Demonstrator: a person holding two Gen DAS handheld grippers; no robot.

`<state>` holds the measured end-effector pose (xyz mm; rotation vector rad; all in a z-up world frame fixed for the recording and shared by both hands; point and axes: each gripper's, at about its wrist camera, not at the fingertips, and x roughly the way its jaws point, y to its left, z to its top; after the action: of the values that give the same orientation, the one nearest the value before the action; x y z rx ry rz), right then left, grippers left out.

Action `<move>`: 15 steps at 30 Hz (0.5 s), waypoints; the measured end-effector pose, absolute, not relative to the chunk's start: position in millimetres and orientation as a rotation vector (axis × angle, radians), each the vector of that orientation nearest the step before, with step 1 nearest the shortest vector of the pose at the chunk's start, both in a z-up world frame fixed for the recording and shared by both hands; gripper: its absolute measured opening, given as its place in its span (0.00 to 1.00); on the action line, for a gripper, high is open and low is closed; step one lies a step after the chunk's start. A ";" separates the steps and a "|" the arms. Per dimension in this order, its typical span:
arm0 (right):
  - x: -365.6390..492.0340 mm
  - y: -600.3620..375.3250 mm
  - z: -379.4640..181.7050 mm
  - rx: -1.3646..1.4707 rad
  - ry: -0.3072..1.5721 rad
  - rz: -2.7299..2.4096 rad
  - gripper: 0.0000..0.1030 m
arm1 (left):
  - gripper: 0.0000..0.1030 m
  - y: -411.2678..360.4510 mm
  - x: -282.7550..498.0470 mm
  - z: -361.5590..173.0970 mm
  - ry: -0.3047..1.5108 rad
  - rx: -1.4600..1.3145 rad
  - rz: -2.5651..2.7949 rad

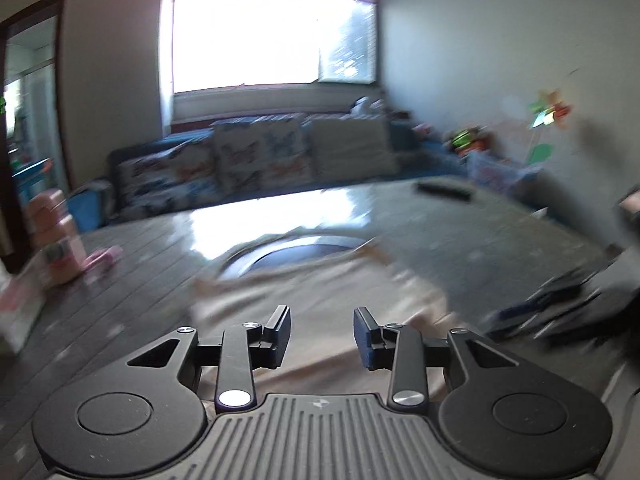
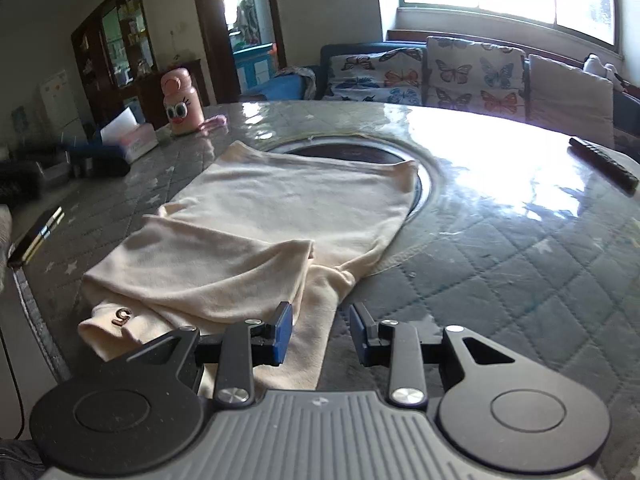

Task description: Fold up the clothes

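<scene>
A cream garment [image 2: 280, 208] lies folded on the quilted grey table [image 2: 500, 260], with one sleeve doubled over it and a small brown mark near its front corner. My right gripper [image 2: 320, 312] hovers open over the garment's near right edge, and its pads touch no cloth. The left wrist view is blurred. There the same garment [image 1: 320, 280] spreads under my left gripper [image 1: 322, 316], whose jaws stand apart with nothing pinched between them.
A dark round inset [image 2: 348, 152] sits mid-table, half under the garment. A pink bottle [image 2: 181, 102], a tissue box [image 2: 132, 138] and a phone [image 2: 36, 236] stand at the left, and a black remote [image 2: 604, 166] lies far right. A butterfly-print sofa [image 2: 440, 72] is behind.
</scene>
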<state>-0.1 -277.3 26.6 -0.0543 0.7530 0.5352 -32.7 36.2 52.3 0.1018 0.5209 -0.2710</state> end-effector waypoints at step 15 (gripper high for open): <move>13.3 -237.0 8.4 -0.071 0.795 0.578 0.16 | 0.47 62.7 -75.9 -0.6 0.629 0.173 -0.208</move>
<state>13.3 -237.0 8.4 -0.0710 0.7946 0.5777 -75.9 62.7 -0.6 0.1734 0.6290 -0.2079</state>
